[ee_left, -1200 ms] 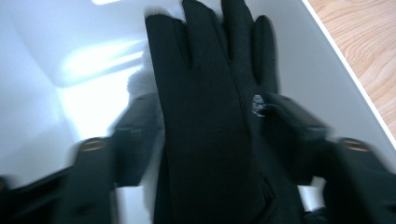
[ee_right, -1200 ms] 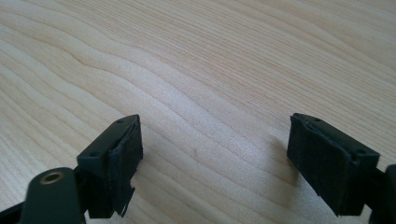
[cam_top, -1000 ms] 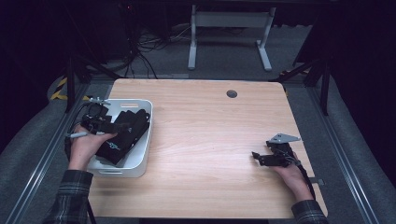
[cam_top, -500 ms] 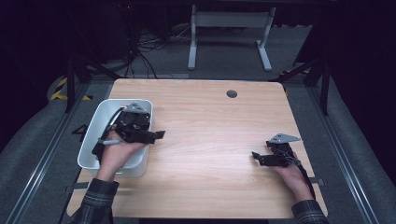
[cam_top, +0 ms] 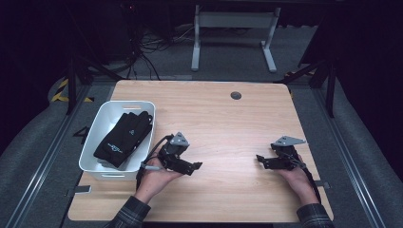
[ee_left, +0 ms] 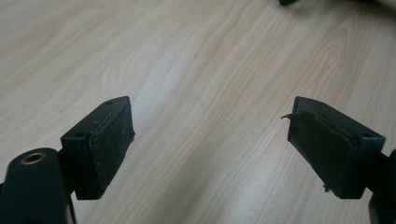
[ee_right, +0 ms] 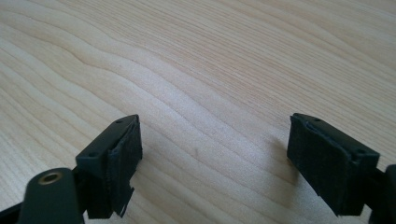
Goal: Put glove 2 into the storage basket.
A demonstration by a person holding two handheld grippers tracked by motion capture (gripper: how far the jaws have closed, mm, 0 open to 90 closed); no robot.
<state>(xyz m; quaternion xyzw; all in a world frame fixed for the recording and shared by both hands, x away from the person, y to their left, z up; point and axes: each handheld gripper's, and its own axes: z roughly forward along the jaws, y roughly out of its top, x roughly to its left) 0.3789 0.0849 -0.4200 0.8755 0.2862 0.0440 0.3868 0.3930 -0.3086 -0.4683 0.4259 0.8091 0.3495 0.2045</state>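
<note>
You're working with two grippers here. Your left gripper (cam_top: 194, 166) is sitting low over the table (cam_top: 228, 123), just right of the bin (cam_top: 93, 137), jaws standing wide apart with nothing but bare wood showing between them in the left gripper view. Your right gripper (cam_top: 260, 159) is resting over the right side of the table, jaws also spread wide and gripping nothing, wood grain running between them in the right gripper view. The two grippers are pointing toward each other, well apart.

One white bin is sitting at the table's left edge, and in it one dark bundle, the gloves (cam_top: 124, 137), is lying on a slant, one end leaning on the far right wall. How many gloves are in that bundle you can't tell from here.

The table is pale wood with rounded corners and one round hole (cam_top: 235, 95) near the far edge. Grey floor is running around it, cables (cam_top: 142, 52) are trailing at the back left, and one white stand (cam_top: 233, 33) is standing behind.
</note>
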